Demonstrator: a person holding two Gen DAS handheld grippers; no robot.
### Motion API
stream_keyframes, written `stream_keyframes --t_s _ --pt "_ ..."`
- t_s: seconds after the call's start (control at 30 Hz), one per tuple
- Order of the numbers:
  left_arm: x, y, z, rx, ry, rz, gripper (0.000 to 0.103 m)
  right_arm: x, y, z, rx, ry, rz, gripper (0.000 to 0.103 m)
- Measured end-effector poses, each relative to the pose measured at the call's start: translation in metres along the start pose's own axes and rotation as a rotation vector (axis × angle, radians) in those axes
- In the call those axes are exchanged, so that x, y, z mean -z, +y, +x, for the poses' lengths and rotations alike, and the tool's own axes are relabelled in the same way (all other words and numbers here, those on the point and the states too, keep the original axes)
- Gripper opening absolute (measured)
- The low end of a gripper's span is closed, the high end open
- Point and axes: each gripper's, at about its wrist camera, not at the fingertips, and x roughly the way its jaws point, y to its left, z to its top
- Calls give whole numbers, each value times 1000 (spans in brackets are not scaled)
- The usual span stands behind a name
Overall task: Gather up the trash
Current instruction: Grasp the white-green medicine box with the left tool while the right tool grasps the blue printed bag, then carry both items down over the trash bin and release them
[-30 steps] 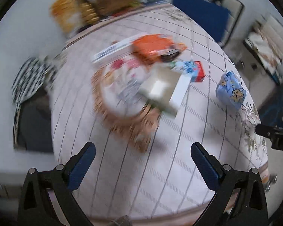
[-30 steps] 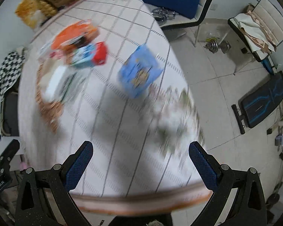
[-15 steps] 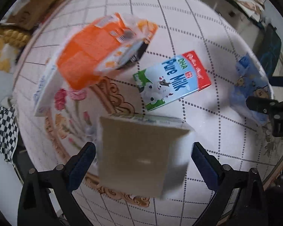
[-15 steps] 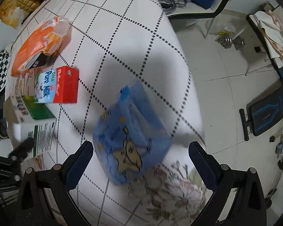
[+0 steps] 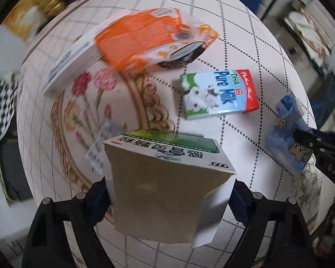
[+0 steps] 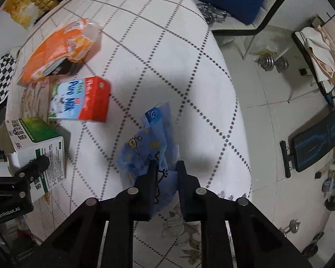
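Both tools lowered, milk carton [image 5: 218, 95], orange packet [image 5: 151, 42] nearby

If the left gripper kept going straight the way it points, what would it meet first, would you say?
Nothing new: the open green-and-white cardboard medicine box already sits between the left gripper's fingers; beyond it, probably the white checked tablecloth.

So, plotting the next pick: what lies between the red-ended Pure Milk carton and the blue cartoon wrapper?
Only bare checked tablecloth between milk carton and wrapper, per right wrist view.
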Motion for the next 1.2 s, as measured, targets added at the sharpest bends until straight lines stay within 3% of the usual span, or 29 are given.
stream_keyframes --t_s 0.43,0.6,0.73,0.9,1.0,1.2 --pt "85 29 -45 7 -95 -184 87 50 44 -46 -47 -90 -80 11" --pt "112 31 -64 21 -151 -231 87 81 59 -72 -61 -140 -106 11" --pt "154 33 -87 27 -211 -256 87 118 75 -97 -67 -193 -119 10" --pt "227 40 -113 60 -286 -282 87 191 93 -130 -82 -261 -113 10" --pt "277 41 -126 73 -315 -277 87 253 102 -147 -90 -294 -102 10" --pt "370 38 -126 140 -281 -276 87 370 107 -150 -122 -268 -55 10"
